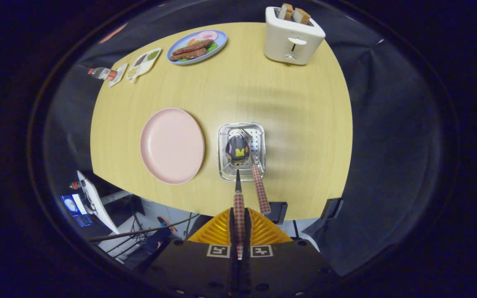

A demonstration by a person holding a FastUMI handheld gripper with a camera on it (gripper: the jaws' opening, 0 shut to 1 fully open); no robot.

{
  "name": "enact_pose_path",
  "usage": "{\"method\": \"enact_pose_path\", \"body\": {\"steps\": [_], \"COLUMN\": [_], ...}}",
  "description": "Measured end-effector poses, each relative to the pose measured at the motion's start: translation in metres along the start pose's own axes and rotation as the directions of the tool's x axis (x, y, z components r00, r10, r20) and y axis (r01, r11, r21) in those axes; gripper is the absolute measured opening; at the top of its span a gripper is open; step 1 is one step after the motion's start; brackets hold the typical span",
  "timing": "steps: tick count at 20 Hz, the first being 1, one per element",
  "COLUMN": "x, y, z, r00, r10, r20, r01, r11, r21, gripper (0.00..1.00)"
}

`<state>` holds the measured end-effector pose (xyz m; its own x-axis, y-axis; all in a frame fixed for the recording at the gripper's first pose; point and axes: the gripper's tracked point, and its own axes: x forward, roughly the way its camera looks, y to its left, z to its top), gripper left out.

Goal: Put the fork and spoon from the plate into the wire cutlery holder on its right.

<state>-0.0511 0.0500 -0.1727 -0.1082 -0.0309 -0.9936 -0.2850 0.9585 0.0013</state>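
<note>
Nearest the lens, the gripper (239, 225) has its two yellow-backed fingers (218, 231) drawn close together, both pressing on the red-checked handle of the spoon (238, 174), which runs straight ahead from between them. The spoon's bowl hangs above or just inside the wire cutlery holder (242, 151); whether it touches the basket cannot be told. The fork (256, 174) already stands in that holder, its tines showing near the far rim and its checked handle leaning back out over the near edge, just right of the spoon's handle and apart from the fingers. The holder sits on the pale wooden table (296, 116), just right of the pink plate (172, 145), which is bare. Well beyond them, toward the table's far side, a white toaster (293, 37) holds two slices of bread, a blue plate of food (197, 46) lies to its left, and farther left a small divided white tray (144, 62) rests near a bottle (102, 73) lying at the table's edge.
</note>
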Motion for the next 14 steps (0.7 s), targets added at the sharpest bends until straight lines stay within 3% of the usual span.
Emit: {"method": "enact_pose_path", "body": {"steps": [9,14], "x": [0.020,0.015], "y": [0.012,0.019], "z": [0.011,0.027], "r00": [0.995,0.997], "r10": [0.037,0.072], "r20": [-0.090,-0.035], "r01": [-0.031,-0.068], "r11": [0.997,0.993], "r21": [0.071,0.094], "gripper": [0.03,0.17]}}
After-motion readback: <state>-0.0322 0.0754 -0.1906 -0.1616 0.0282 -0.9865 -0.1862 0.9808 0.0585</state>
